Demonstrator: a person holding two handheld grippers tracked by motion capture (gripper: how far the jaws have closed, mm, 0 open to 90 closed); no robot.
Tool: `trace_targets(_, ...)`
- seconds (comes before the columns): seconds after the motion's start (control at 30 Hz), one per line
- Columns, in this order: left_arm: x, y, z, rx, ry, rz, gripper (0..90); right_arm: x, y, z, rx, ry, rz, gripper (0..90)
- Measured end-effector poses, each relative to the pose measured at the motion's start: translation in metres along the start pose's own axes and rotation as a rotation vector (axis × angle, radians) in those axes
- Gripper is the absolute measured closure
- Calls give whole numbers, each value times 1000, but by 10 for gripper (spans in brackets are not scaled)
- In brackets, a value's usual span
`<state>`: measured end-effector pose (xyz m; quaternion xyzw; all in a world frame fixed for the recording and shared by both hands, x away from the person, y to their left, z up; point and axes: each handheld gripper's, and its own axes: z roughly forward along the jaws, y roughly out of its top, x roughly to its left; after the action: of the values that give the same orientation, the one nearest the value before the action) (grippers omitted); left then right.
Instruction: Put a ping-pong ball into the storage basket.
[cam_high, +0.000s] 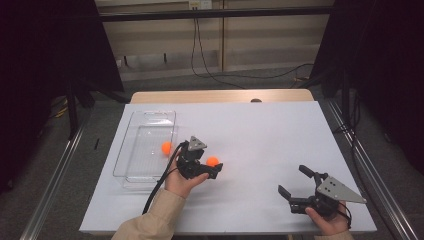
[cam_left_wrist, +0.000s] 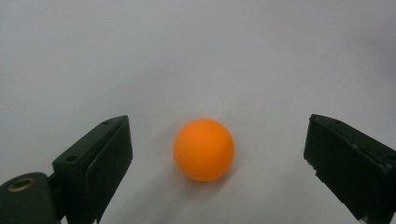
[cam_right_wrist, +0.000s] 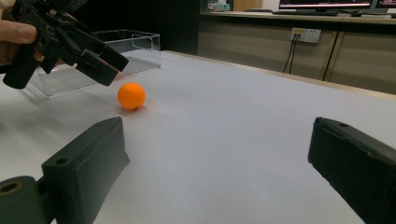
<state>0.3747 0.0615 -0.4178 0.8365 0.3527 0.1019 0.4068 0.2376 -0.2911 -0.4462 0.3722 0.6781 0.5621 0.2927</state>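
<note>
smooth round orange plastic ball (cam_left_wrist: 203, 149) sits on the matte white table (cam_high: 260, 135), between the left gripper (cam_left_wrist: 215, 158)'s wide-apart jaws, untouched. right gripper (cam_high: 296, 182) jaws spread too, holding nothing. clear plastic tray (cam_high: 145, 125) holds a second orange ball (cam_high: 166, 147).

Even, soft overhead light on white tabletop (cam_high: 260, 135); dark surroundings; faint shadow under slightly blurred orange ball (cam_left_wrist: 203, 149).

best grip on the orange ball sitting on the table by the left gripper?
Across its widest middle, coming from above as the left gripper is now. The orange ball is round and loose on the table, already centred between the open jaws; off-centre pads would likely squirt it away.
</note>
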Motion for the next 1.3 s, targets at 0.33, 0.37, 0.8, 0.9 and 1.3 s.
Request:
trace_targets(0.33, -1, 0, 1, 9, -8, -2, 78, 1, 0, 0, -1, -1, 0, 36)
trace_targets(0.37, -1, -1, 1, 9, -9, -1, 77, 1, 0, 0, -2, -1, 2, 36)
trace_targets(0.8, -2, -1, 3, 11, -9, -2, 75, 0, 0, -1, -3, -3, 6, 36)
trace_targets(0.9, -1, -1, 2, 12, -7, 2, 75, 1, 0, 0, -1, 1, 1, 36)
trace_targets(1.3, -1, -3, 7, 16, 7, -2, 75, 1, 0, 1, 0, 3, -4, 36)
